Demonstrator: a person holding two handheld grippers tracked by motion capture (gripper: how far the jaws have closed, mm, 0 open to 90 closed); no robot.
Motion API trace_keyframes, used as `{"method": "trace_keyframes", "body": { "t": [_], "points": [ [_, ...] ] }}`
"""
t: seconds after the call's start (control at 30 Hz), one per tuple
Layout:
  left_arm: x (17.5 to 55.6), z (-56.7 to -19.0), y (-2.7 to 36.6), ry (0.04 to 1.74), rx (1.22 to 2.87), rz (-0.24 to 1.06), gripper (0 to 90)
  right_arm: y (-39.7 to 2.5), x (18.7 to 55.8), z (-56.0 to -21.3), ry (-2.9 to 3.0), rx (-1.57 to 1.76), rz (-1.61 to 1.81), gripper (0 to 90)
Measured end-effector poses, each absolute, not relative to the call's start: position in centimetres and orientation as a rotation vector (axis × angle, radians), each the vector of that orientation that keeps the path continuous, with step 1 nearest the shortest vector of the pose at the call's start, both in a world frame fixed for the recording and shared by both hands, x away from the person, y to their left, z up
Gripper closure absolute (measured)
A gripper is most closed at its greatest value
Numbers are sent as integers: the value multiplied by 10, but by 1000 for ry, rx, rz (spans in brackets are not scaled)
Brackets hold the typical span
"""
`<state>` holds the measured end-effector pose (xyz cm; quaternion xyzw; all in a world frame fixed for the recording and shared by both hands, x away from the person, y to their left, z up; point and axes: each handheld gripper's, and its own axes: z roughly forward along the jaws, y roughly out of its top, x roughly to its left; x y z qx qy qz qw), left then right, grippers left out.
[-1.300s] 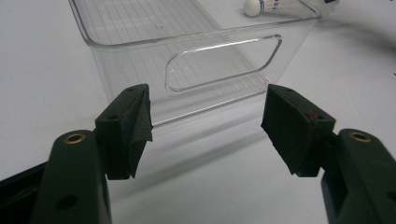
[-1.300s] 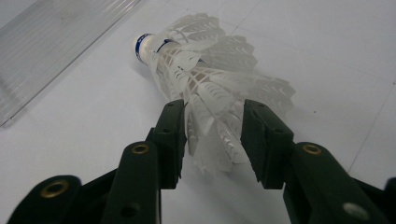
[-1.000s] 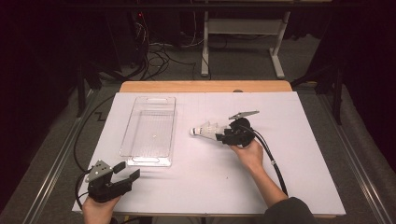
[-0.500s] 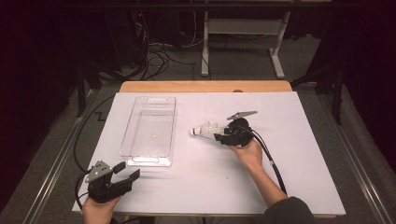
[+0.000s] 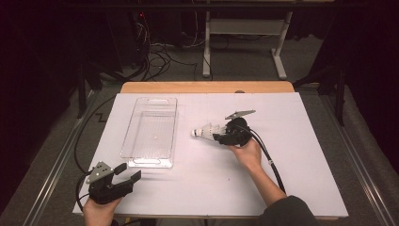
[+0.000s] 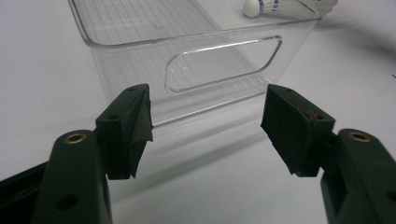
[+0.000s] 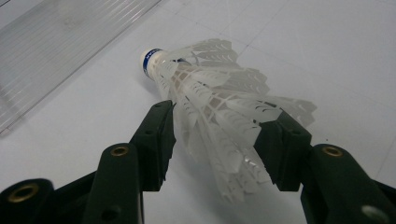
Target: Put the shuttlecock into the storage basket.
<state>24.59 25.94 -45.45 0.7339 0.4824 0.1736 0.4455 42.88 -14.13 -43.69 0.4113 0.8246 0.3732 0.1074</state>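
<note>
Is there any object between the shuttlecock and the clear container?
Nothing visible. The shuttlecock sits between the right gripper's jaws, and only bare white table separates it from the clear container.

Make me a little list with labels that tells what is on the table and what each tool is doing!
Surface: white table sheet
Container: clear plastic rectangular bin, empty, left of centre
Small object: white plastic shuttlecock with blue-banded cork tip, tip pointing toward the bin
Right tool: jaws closed around the shuttlecock's skirt
Left tool: jaws open, holding nothing, facing the bin's handle end
</note>
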Motion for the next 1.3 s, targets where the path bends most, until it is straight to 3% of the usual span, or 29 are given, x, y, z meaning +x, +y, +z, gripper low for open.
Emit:
{"method": "trace_keyframes", "body": {
  "t": [0.83, 1.3],
  "points": [
    [244, -453, 259, 1181, 1820, 442, 339, -129, 431, -441, 2454, 1219, 1114, 487],
    [244, -453, 259, 1181, 1819, 444, 340, -126, 428, -441, 2464, 1223, 1128, 426]
  ]
}}
